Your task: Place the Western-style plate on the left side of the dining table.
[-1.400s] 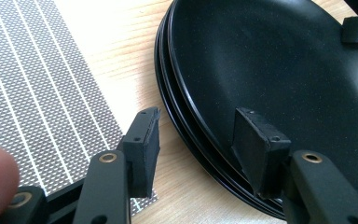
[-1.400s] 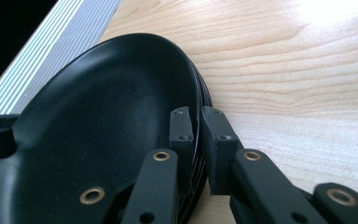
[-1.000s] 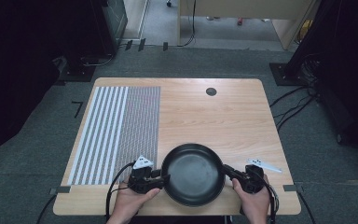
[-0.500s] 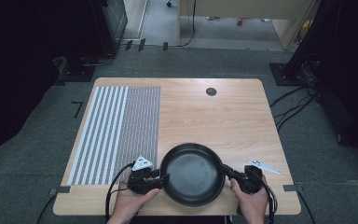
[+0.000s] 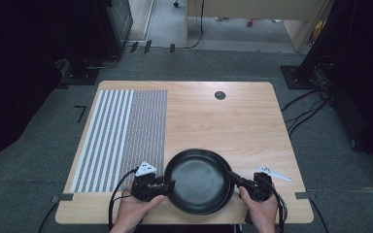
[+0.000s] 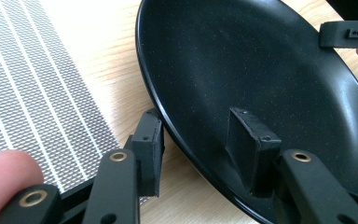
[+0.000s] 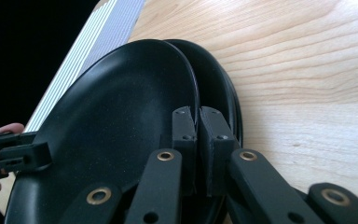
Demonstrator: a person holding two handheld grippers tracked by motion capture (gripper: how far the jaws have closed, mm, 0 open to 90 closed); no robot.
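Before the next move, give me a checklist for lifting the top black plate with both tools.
1. Right tool clamped on the rim of the top plate: ok, its jaws are shut on the rim.
2. Left tool gripping the opposite rim: not ok. Its jaws have just been closing with the rim between them, but a gap shows at the outer pad.
3. Tools on opposite sides of the top plate: ok.
4. Top plate free of the lower plate: ok at the right tool, where its rim is raised. Cannot tell at the left.
5. Top plate empty: ok.
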